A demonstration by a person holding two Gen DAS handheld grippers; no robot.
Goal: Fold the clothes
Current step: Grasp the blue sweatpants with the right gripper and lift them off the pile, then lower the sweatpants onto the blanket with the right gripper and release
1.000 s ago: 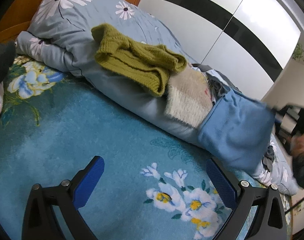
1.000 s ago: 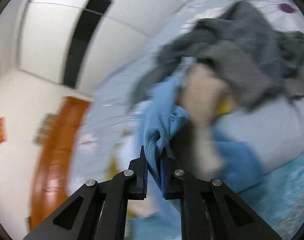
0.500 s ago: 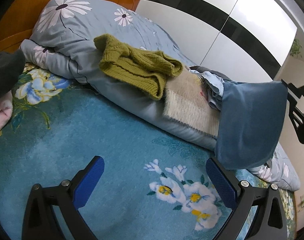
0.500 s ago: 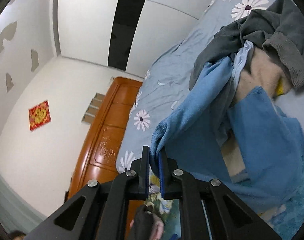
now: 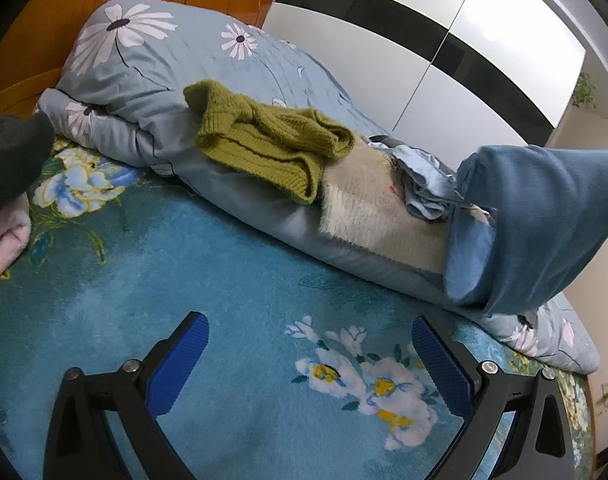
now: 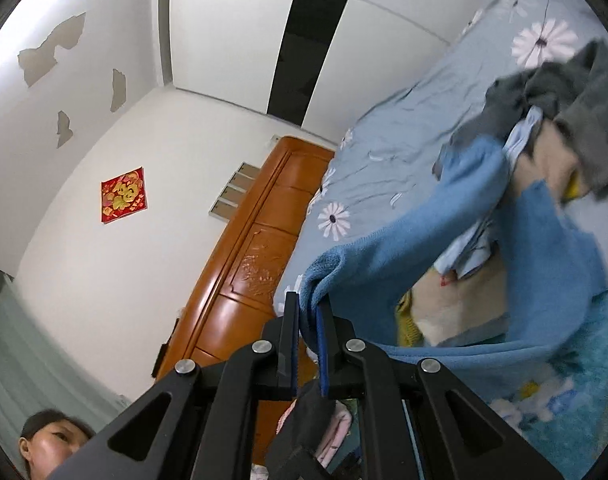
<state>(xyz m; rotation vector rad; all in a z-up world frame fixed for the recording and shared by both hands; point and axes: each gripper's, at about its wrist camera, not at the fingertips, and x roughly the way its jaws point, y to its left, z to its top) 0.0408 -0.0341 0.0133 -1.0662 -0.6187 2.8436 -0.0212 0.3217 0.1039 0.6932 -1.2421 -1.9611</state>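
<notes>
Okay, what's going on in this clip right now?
A person is sorting laundry on a bed with two handheld grippers. The right gripper is shut on the blue garment, lifted clear of the pile on the rolled grey floral duvet. The left gripper is open and empty above the teal floral blanket. An olive knit sweater and cream fuzzy garment lie on the duvet. No fold made yet.
</notes>
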